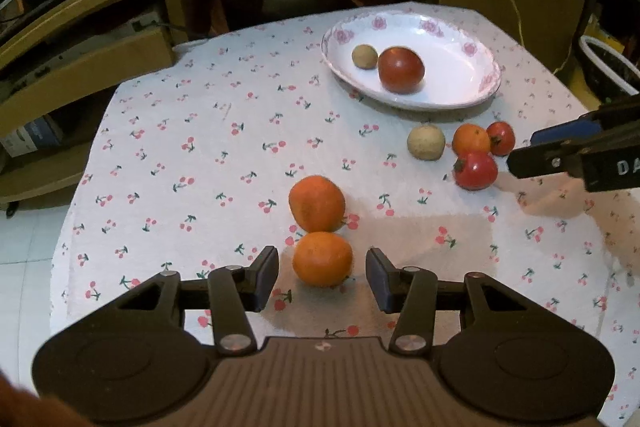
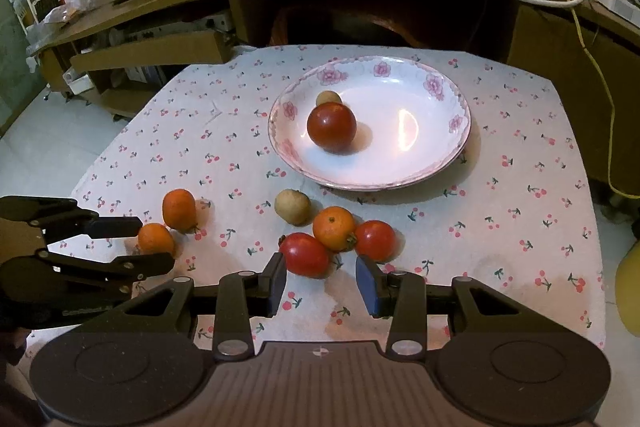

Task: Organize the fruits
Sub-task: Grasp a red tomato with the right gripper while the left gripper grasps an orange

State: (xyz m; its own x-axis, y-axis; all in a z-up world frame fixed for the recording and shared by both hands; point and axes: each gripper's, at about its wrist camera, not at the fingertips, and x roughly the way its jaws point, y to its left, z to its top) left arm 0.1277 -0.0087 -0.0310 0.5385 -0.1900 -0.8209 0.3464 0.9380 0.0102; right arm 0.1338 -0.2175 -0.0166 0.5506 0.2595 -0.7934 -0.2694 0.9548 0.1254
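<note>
Left gripper (image 1: 322, 273) jaws wide, empty — straddling round dimpled orange (image 1: 322, 259); right gripper (image 2: 321, 279) jaws wide, empty — near glossy tomato (image 2: 305, 254).

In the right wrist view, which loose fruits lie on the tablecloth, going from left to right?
Near orange → far orange → brown fruit → oblong tomato → small orange → round tomato.
</note>
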